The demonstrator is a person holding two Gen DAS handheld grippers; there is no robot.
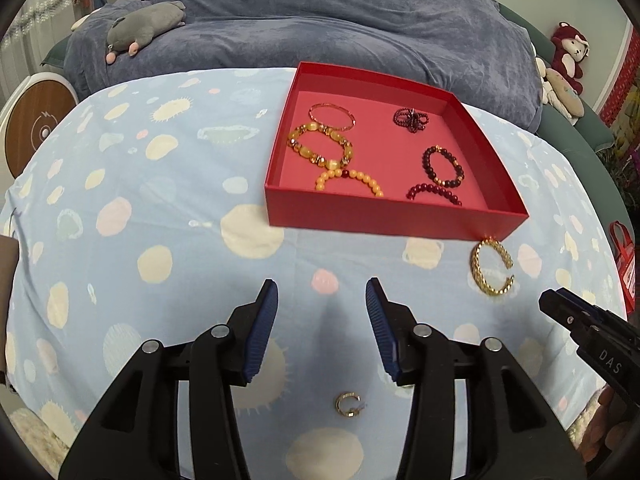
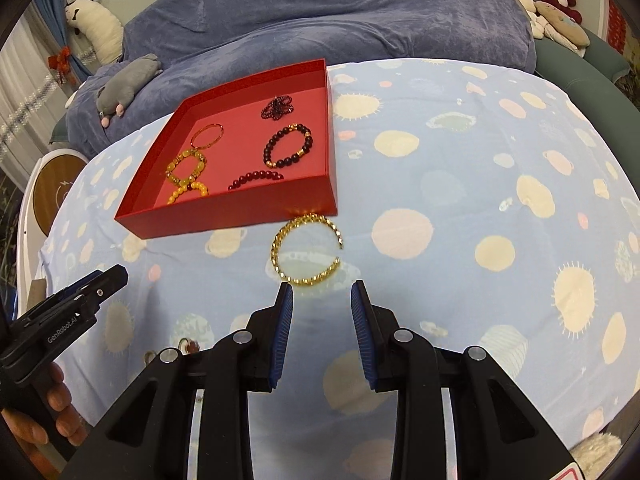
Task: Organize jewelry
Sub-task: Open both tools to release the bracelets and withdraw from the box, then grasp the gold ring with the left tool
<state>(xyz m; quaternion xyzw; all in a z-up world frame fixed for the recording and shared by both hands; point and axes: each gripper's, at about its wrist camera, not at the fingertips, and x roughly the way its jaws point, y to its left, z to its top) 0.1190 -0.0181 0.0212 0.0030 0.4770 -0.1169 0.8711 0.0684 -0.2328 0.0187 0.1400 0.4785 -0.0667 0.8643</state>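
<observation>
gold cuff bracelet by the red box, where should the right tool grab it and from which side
Grip the near arc of the gold cuff bracelet, coming from above. It lies flat on the tablecloth, with its gap toward the right and its far edge by the red box. The right tool is open, just short of it.

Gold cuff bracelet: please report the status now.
Left gripper and right gripper open, empty. Gold cuff bracelet on cloth, outside red box, ahead of right gripper. Nothing between.

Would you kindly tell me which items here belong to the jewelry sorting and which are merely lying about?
Job: red box, gold cuff bangle, small gold ring, beaded bracelets.
Lying about: grey plush, red plush, blue blanket.
</observation>
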